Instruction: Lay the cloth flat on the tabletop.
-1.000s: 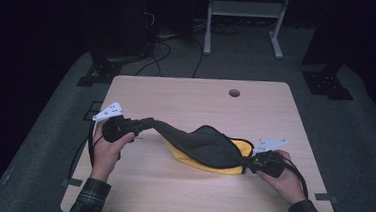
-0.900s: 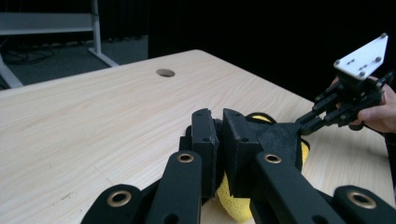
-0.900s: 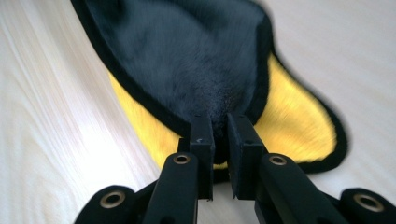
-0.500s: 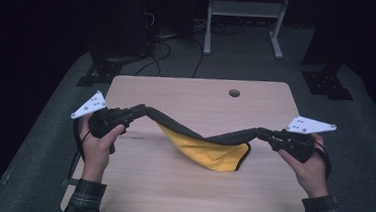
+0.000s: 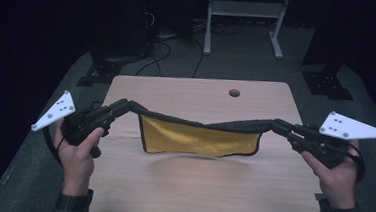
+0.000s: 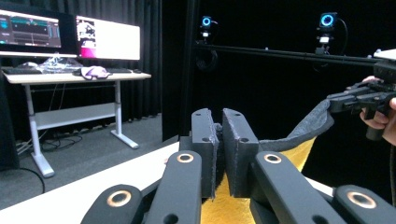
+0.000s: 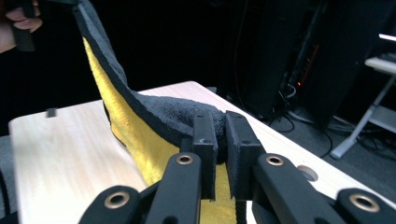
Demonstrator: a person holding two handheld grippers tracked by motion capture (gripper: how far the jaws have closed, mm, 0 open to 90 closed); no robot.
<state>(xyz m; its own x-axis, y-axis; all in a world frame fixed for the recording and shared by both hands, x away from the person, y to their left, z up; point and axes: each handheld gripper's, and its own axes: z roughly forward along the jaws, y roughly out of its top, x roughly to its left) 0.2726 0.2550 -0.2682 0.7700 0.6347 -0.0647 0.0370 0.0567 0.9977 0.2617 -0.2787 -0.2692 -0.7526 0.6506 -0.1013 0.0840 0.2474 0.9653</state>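
Fingers of the left gripper [image 5: 117, 106] and right gripper [image 5: 281, 126] are each clamped on one corner of the yellow-and-dark cloth [image 5: 199, 137], stretched above the worktop [image 5: 195, 186].

A rectangular bench [image 5: 190, 186] with a pale wood-grain top and rounded corners is seen standing on a grey floor [image 5: 39, 125]. A small round hole [image 5: 234, 92] is noted near the far edge, right of centre. A faint shadow is cast on the bench surface near its middle. No object is seen lying directly on the top.
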